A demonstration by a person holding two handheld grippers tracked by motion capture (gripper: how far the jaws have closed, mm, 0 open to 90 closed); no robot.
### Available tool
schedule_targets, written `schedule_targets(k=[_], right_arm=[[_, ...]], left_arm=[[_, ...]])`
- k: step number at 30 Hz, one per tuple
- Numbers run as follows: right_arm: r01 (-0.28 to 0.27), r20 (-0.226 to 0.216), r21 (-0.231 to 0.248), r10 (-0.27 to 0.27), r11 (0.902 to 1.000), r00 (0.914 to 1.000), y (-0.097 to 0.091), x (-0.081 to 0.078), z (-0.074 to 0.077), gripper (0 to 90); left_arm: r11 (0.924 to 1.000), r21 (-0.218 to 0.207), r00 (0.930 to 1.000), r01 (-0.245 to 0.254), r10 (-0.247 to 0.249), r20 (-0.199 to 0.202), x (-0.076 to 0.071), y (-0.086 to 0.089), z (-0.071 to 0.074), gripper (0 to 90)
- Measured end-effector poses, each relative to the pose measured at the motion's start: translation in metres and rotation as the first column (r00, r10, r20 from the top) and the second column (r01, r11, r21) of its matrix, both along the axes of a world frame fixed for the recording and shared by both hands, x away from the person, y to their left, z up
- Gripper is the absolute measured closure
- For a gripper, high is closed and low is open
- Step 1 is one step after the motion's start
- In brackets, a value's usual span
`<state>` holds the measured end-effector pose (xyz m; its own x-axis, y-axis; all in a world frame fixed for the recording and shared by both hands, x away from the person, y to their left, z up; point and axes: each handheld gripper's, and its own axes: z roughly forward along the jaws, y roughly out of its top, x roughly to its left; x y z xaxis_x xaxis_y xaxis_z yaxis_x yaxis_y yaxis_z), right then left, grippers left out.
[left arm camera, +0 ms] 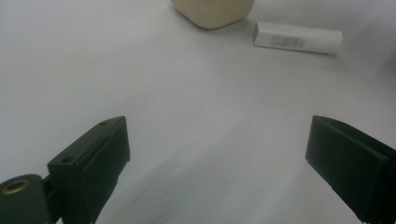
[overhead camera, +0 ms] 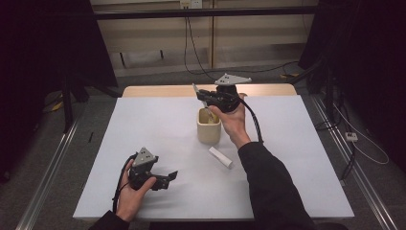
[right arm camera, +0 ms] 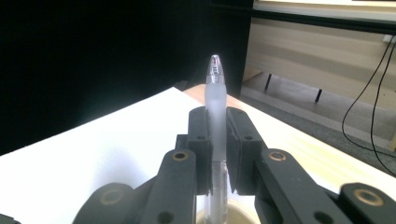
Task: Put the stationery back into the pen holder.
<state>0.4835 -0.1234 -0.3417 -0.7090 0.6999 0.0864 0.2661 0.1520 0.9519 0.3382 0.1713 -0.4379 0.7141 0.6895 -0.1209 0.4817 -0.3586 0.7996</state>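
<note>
A: On the white table top (overhead camera: 143, 124), what room is showing?

B: Bare sheet is lying all around the left gripper (overhead camera: 165, 179), which is resting low near the front edge, jaws standing wide apart with nothing between them.

A: And the right gripper (right arm camera: 217, 140)?

B: It is hanging over the cream square-sided cup (overhead camera: 209, 128) near the far edge, clamping a frosted clear plastic pen (right arm camera: 215, 102), lower end at the cup's mouth. A white cardboard tube box (overhead camera: 220, 157) is lying just beside the cup.

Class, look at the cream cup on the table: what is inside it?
The lower end of a clear pen, clamped by the right tool, dips into the cream cup. The cup's wall, the tool and the hand cover the rest of its inside.
</note>
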Motion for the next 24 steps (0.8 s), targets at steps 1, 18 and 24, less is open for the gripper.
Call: schedule_targets(k=[1, 18, 24], right_arm=[[-0.001, -0.002, 0.001, 0.001, 1.0000, 1.0000, 0.000, 0.001, -0.002, 81.8], [0.011, -0.040, 0.000, -0.011, 0.9999, 0.9991, -0.006, -0.002, -0.032, 81.7], [0.014, -0.047, -0.023, -0.015, 0.9996, 0.9988, -0.005, -0.004, -0.037, 80.8]], left_arm=[[1.0000, 0.000, 1.0000, 0.000, 0.000, 0.000, 0.000, 0.000, 0.000, 6.3], [0.9998, 0.009, 0.9998, -0.015, 0.015, 0.010, -0.001, -0.002, -0.001, 6.3], [1.0000, 0.000, 1.0000, -0.002, 0.002, 0.007, -0.001, -0.001, -0.001, 6.3]])
